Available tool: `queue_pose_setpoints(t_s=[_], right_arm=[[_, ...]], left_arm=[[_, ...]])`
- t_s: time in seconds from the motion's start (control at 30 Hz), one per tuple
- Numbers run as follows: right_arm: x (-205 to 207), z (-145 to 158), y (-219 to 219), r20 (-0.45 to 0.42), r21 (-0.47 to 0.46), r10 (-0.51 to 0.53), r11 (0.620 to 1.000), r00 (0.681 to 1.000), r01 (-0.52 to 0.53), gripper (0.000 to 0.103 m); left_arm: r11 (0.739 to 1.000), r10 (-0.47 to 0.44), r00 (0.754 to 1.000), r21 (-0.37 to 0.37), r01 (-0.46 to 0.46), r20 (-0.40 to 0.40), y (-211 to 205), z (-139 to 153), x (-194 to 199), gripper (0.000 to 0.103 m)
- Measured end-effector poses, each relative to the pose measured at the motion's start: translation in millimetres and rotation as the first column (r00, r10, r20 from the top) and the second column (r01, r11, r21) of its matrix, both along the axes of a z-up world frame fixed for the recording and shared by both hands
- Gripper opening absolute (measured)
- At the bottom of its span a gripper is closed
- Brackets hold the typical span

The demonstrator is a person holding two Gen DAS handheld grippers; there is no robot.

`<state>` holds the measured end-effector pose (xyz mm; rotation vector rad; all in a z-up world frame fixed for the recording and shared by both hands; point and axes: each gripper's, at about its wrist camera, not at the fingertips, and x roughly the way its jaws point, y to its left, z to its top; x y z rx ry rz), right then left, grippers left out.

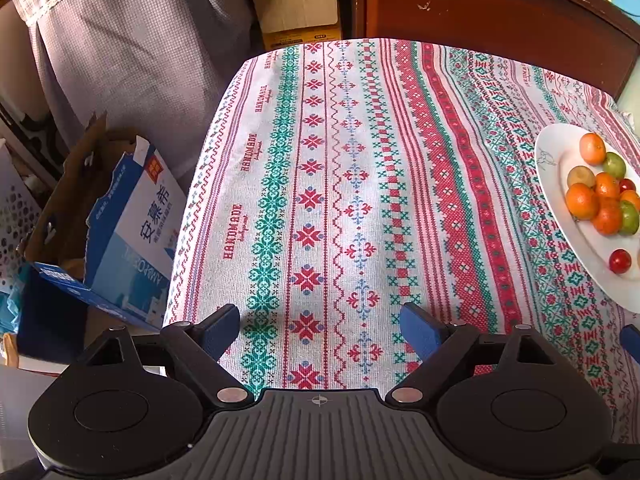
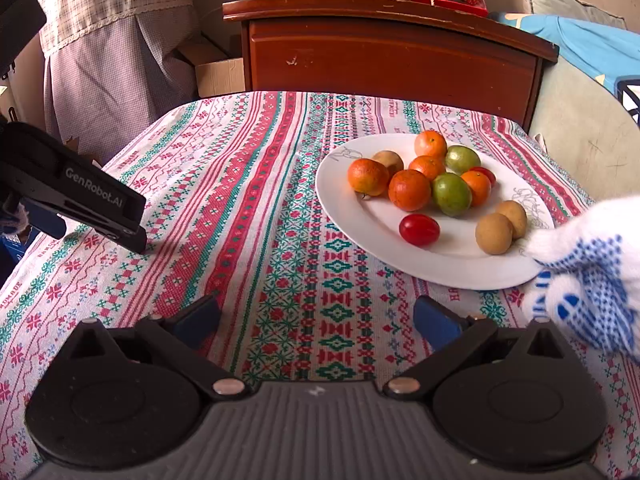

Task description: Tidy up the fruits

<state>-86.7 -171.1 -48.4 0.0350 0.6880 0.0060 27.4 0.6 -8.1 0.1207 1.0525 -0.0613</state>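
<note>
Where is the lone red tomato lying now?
In the right wrist view, the red tomato lies on the white plate, near its front edge, left of two brown fruits.

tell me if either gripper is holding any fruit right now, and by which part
Nothing is held. The left gripper and the right gripper both stand open over bare tablecloth; the fruit lies on the white plate.

Glossy white plate (image 2: 360, 216) — on matt woven tablecloth (image 2: 256, 216).
</note>
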Motion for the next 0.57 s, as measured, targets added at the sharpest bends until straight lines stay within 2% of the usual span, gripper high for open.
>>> queue_pose_setpoints(t_s=[0.57], right_arm=[[-0.3,-0.1,0.0,0.001,0.000,0.000,1.000,1.000,0.000,0.103]], left_arm=[[0.999,-0.032,0.999,-0.019,0.032,0.031,-5.4,-2.0,0.7,0.089]])
